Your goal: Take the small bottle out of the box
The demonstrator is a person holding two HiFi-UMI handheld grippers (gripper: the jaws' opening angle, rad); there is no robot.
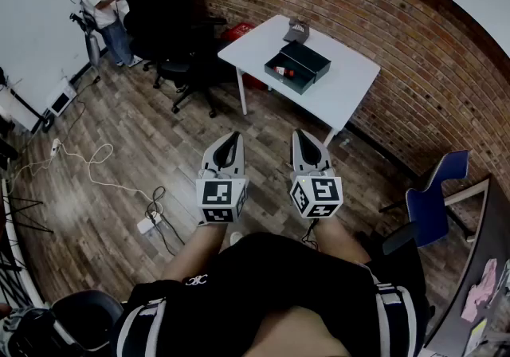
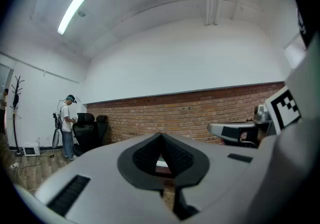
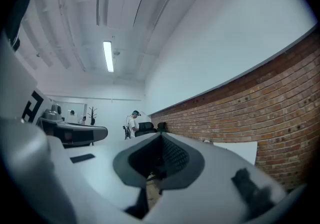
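Both tools are empty right now. Your left gripper (image 1: 233, 139) has its jaws pinched all the way together, tips touching, nothing between them. In the left gripper view you just see the closed tips with the brick wall (image 2: 200, 113) behind them. Same story for your right gripper (image 1: 301, 135): jaws closed tight, holding nothing.

You've got the two of them side by side, out in front of your body, over the wood floor (image 1: 127, 156) and well apart from the table (image 1: 351, 84).

The box (image 1: 297, 67) sits open around the middle of the white table's surface, with its lid lying on the side toward the wall edge. The small bottle (image 1: 285, 72) looks like the little red-and-white thing lying in the box's tray. It's too small from the head view to make out more than that. There's also a small grey item (image 1: 299, 29) at the table's far edge, near the corner by the wall.

Off the table: black office chairs (image 1: 171, 5) just past its left corner, another person (image 1: 100, 9) standing beyond them, a blue chair (image 1: 430, 196) to your right, and cables (image 1: 88, 164) on the floor to your left.
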